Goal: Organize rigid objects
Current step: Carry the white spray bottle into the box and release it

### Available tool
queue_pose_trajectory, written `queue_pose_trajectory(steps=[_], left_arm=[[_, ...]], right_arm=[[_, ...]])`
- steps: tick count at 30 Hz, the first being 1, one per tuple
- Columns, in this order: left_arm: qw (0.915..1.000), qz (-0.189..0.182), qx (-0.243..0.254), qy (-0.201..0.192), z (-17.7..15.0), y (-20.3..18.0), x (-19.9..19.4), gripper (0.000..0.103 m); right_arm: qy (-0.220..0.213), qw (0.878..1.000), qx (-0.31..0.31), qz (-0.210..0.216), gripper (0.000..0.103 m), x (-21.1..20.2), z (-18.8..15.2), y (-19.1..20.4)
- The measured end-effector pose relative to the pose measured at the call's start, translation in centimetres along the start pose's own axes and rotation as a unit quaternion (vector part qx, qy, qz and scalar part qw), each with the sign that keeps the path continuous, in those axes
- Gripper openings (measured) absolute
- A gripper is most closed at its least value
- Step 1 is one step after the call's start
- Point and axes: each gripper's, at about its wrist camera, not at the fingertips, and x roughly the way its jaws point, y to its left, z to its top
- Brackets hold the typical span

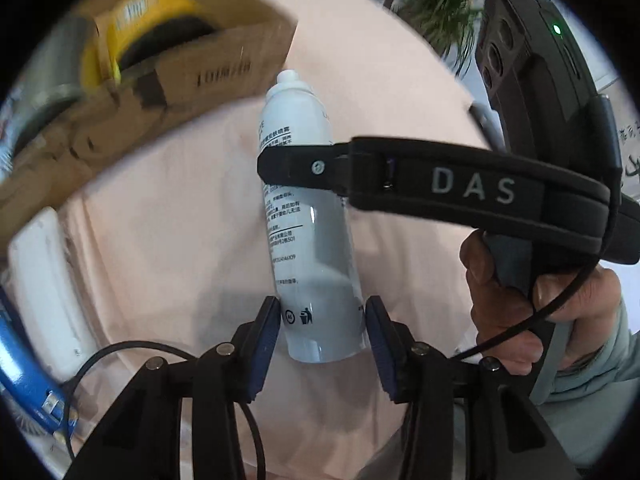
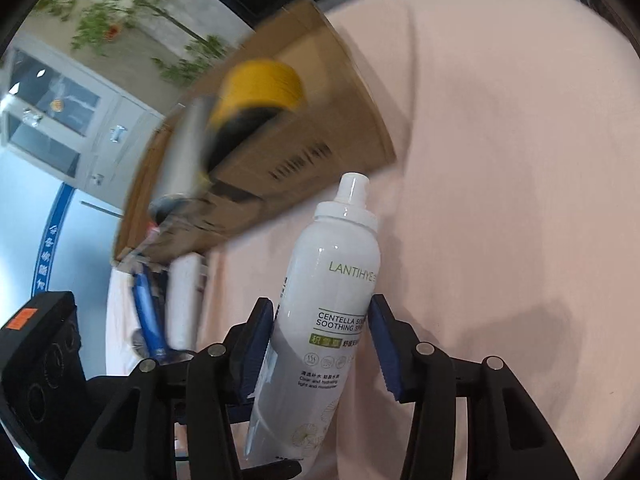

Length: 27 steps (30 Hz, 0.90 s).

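A white spray bottle [image 1: 308,240] with a white nozzle hangs over the pink cloth [image 1: 160,240]. My left gripper [image 1: 322,316] has its blue pads against both sides of the bottle's base. My right gripper [image 1: 288,168] reaches in from the right, one black finger lying across the bottle's middle, with a hand [image 1: 516,312] on its handle. In the right wrist view the bottle [image 2: 332,292] stands between my right gripper's [image 2: 322,320] pads, which touch its body on both sides. The left gripper's black housing [image 2: 40,360] shows at the lower left.
An open cardboard box [image 1: 224,72] lies beyond the bottle, holding a yellow and black reel [image 1: 152,16] and a silver cylinder [image 1: 52,68]. A white object [image 1: 48,280] and a blue object [image 1: 24,368] sit at the left edge. A plant [image 1: 440,0] stands behind the table.
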Motion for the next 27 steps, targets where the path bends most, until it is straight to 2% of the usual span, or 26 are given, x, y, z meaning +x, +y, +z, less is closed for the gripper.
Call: queue_pose_trajectory(steps=[3,6,10,12,16,19,22,24,26,27], left_arm=[[0.9977,0.009,0.005,-0.067,2.1,-1.5,-3.9,0.043],[0.9911,0.027,0.003,-0.13,5.2,-2.0,-7.2,0.042],[0.9829,0.027,-0.024,-0.18,9.9,-0.8,-9.9,0.042],[0.9804,0.028,-0.039,-0.191,12.5,0.6,-10.4,0.042],[0.9792,0.037,-0.072,-0.186,16.4,3.4,-8.5,0.041],[0.9811,0.027,-0.11,-0.157,18.3,6.3,-4.9,0.041],[0.9846,0.015,-0.137,-0.107,18.1,7.5,-1.1,0.041],[0.9857,0.009,-0.137,-0.098,17.7,7.1,-0.2,0.041],[0.9864,0.023,-0.134,-0.092,17.5,6.5,0.1,0.039],[0.9868,0.021,-0.134,-0.088,17.4,6.3,0.3,0.03]], right_arm=[[-0.048,0.998,-0.029,0.014,0.044,-3.1,2.0,2.8],[-0.105,0.99,-0.09,0.02,0.043,-7.2,5.9,6.0],[-0.153,0.976,-0.155,0.019,0.042,-9.7,11.7,9.5],[-0.157,0.972,-0.174,0.018,0.042,-9.9,14.2,10.5],[-0.142,0.964,-0.227,0.01,0.042,-7.9,19.0,11.8],[-0.125,0.962,-0.244,0.002,0.042,-5.6,20.9,10.9],[-0.077,0.974,-0.211,-0.014,0.042,-0.6,21.4,8.4],[-0.061,0.979,-0.192,-0.022,0.042,1.4,20.8,6.9],[-0.056,0.983,-0.172,-0.019,0.042,2.1,20.5,5.5],[-0.05,0.986,-0.16,-0.016,0.042,2.3,20.6,4.8]])
